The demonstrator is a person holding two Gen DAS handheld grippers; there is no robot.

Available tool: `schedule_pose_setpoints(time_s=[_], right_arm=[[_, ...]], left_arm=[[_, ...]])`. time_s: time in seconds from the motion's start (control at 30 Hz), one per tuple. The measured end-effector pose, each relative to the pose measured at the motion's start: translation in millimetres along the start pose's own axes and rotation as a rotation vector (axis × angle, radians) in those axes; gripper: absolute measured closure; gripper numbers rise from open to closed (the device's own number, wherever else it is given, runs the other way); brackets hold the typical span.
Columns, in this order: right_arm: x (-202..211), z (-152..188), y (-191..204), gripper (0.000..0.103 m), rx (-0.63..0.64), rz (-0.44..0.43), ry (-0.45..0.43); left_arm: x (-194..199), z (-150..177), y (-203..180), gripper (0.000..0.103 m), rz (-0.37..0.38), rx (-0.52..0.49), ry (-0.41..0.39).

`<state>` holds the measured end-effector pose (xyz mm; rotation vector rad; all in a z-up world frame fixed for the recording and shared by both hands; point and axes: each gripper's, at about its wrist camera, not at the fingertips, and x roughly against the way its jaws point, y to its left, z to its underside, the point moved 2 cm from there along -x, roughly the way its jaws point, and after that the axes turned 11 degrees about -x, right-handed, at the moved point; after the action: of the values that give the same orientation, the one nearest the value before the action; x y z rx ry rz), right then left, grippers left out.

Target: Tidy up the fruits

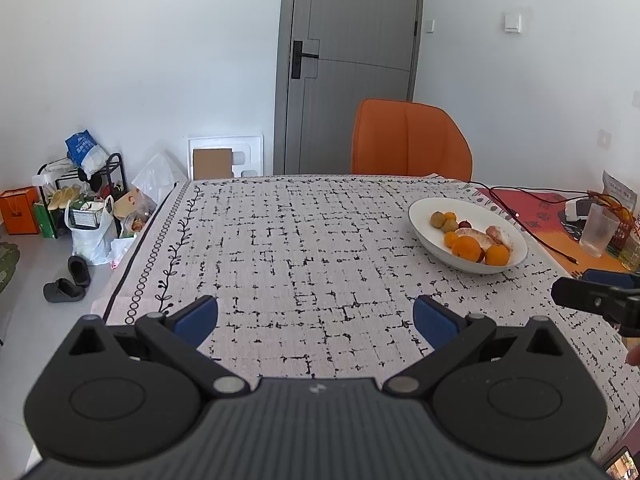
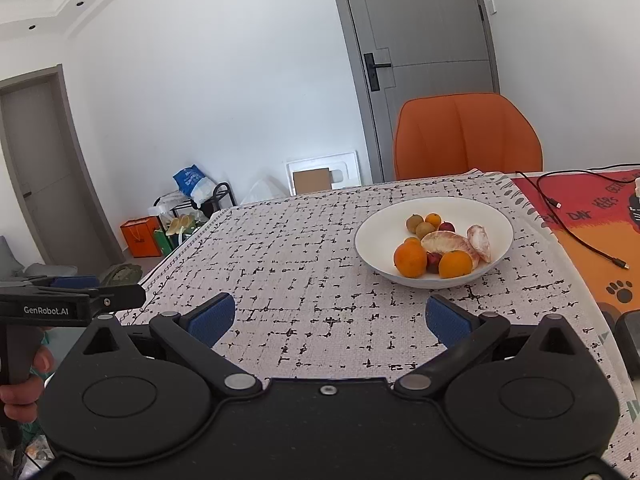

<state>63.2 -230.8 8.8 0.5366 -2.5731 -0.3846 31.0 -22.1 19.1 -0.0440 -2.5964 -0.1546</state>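
Right gripper point(image 2: 330, 314) spread wide, empty, hovering over tablecloth short of bowl point(image 2: 372, 248). Left gripper point(image 1: 316, 320) likewise spread, empty. Fruit all in bowl. Advice: approach near orange point(image 2: 410, 260) from above, straddle widest part, close gently; avoid pomelo segments point(image 2: 444, 242).

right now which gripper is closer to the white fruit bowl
Right. The right gripper is open just short of the white bowl; the left gripper is open further off to the bowl's left.
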Motion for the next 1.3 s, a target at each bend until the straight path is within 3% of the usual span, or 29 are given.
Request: schedule_pose_setpoints(time_s=[1.3], right_arm=[[-9.8,3.7,4.2,0.000,0.006,0.001,0.025]], left_arm=[[3.0,6.0,8.6,0.000,0.000,0.015,0.014]])
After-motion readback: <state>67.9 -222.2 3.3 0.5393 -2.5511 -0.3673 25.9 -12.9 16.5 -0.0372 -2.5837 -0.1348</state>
